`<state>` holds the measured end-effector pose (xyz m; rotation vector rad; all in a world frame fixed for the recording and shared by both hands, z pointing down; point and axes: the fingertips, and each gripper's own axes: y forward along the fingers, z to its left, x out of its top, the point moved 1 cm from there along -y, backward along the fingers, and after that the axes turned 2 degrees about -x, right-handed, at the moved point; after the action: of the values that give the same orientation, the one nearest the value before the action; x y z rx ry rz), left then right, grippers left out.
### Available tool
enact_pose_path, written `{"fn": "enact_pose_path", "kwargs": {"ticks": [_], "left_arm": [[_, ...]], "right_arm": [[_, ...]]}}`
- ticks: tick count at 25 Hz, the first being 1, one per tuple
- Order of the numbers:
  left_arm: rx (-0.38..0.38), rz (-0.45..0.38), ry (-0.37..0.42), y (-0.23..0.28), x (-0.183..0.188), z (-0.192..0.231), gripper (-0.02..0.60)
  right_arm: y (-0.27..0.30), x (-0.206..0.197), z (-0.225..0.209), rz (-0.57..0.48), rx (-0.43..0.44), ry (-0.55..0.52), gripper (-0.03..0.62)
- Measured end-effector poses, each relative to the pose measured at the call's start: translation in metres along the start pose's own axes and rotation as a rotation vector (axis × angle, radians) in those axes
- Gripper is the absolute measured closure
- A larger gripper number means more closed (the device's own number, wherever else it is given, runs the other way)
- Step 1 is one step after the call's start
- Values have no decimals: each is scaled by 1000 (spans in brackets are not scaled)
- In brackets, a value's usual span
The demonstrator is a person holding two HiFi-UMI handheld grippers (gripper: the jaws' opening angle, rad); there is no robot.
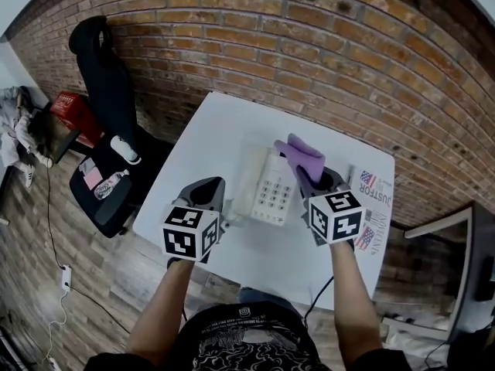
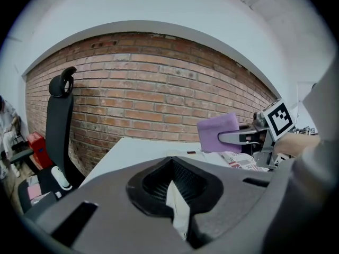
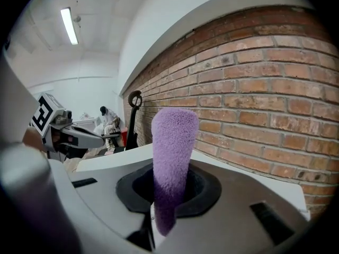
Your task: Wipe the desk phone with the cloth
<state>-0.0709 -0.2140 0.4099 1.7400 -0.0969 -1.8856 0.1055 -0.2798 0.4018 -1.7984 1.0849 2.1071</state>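
A white desk phone [image 1: 267,188] with a keypad lies in the middle of the white table [image 1: 224,122]. My right gripper [image 1: 308,175] hovers at the phone's right edge, shut on a purple cloth [image 1: 302,154] that sticks out over the phone's far right corner. In the right gripper view the cloth [image 3: 172,157] stands up from between the closed jaws of the right gripper [image 3: 167,205]. My left gripper [image 1: 210,185] sits just left of the phone, apart from it. In its own view the left gripper [image 2: 172,194] has its jaws together, with only a pale sliver between them. The cloth [image 2: 218,131] shows there too.
Printed papers [image 1: 371,207] lie on the table's right side. A black office chair [image 1: 108,91] with a bottle [image 1: 124,149] on its seat stands to the left, near a red box [image 1: 73,110]. A brick wall [image 1: 309,45] runs behind the table.
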Motion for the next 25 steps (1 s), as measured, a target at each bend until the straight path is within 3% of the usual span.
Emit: {"fn": "enact_pose_path", "kwargs": {"ticks": [6,13,25], "left_arm": [[11,30,2,22,2,9,580],[26,59,-1,29,-4,22,580],[-59,92,8,28,-20,33,580]], "right_arm": [[40,-14,-19,70,-28,-62,551],[66,-16,-21,121,-65,-246,551],[82,-35,-4,206,-57,-250,551]]}}
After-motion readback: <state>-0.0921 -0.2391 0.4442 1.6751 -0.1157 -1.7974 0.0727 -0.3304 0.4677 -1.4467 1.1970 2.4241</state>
